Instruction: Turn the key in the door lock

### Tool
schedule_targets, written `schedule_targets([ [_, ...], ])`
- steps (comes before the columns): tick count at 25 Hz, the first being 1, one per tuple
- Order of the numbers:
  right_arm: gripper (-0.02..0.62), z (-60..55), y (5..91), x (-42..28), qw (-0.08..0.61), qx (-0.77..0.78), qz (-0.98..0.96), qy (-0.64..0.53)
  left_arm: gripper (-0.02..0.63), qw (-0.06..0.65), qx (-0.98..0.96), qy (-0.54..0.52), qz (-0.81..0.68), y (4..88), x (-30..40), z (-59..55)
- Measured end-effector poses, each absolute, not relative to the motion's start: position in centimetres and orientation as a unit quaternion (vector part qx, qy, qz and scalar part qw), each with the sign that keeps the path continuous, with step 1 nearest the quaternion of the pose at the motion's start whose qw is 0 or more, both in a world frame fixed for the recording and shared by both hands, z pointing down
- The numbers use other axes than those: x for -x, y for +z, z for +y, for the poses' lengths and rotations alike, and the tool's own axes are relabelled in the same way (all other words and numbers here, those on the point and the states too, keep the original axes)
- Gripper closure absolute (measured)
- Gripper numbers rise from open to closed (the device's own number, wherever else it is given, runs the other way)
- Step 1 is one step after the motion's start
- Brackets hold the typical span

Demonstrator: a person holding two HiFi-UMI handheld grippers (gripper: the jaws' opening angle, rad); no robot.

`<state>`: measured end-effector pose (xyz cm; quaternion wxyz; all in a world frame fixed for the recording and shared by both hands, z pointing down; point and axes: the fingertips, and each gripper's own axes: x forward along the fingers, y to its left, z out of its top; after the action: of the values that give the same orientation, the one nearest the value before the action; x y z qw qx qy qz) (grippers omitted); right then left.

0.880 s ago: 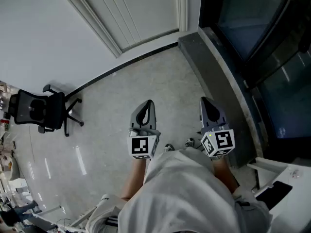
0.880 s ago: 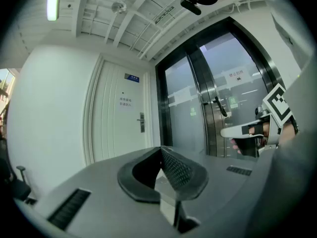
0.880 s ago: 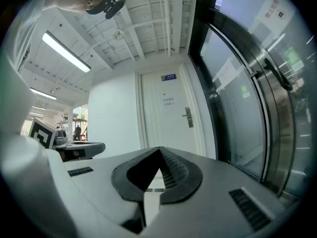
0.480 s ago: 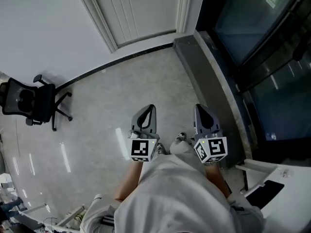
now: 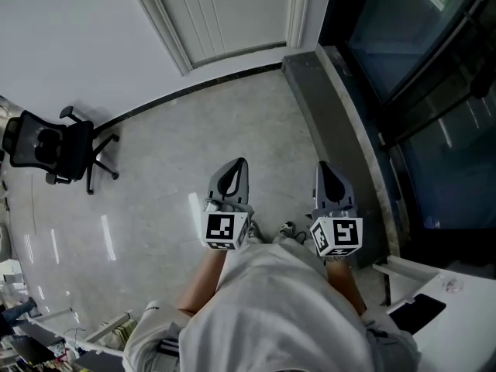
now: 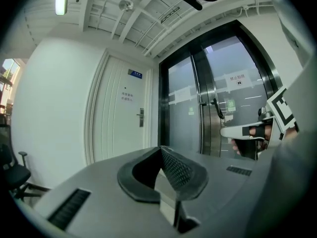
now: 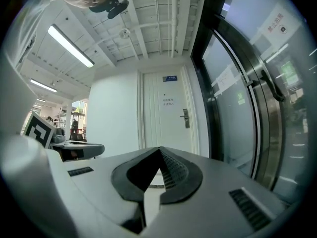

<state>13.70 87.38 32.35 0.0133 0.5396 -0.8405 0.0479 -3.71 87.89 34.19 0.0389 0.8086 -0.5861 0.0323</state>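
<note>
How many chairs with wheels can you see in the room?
1. The black office chair stands by the white wall, at the head view's left edge. Others may be hidden beyond that edge.

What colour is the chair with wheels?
Black, seat and legs alike. The chair shows best in the head view.
</note>
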Motion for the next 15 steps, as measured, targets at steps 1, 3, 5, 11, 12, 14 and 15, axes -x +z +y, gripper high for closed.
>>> schedule_targets([
  [1,0.594,87.4,32.3,-14.6,0.015,-0.542,-0.839,0.045,0.595,0.042,-0.807,0.034,-0.588,34.3,3.0,87.9],
  [3,0.594,87.2,32.6,-16.6,0.016,-0.547,-0.836,0.046,0.595,0.041,-0.803,0.036,-0.593,34.3,1.6,87.9],
  [5,0.594,86.9,33.0,-18.7,0.014,-0.552,-0.832,0.053,0.595,0.035,-0.801,0.037,-0.596,34.2,0.0,87.9],
  [11,0.594,86.3,33.8,-22.1,0.004,-0.549,-0.834,0.06,0.595,0.023,-0.796,0.039,-0.603,34.3,-3.3,88.0],
  [12,0.594,86.3,34.0,-22.1,0.004,-0.544,-0.837,0.062,0.595,0.024,-0.794,0.04,-0.607,34.4,-3.4,88.0],
  [14,0.594,86.0,34.2,-22.0,0.003,-0.536,-0.842,0.067,0.595,0.03,-0.79,0.043,-0.61,34.7,-3.6,87.6],
  [15,0.594,85.7,34.2,-22.1,0.003,-0.535,-0.842,0.069,0.595,0.031,-0.79,0.044,-0.61,34.8,-3.7,87.4],
])
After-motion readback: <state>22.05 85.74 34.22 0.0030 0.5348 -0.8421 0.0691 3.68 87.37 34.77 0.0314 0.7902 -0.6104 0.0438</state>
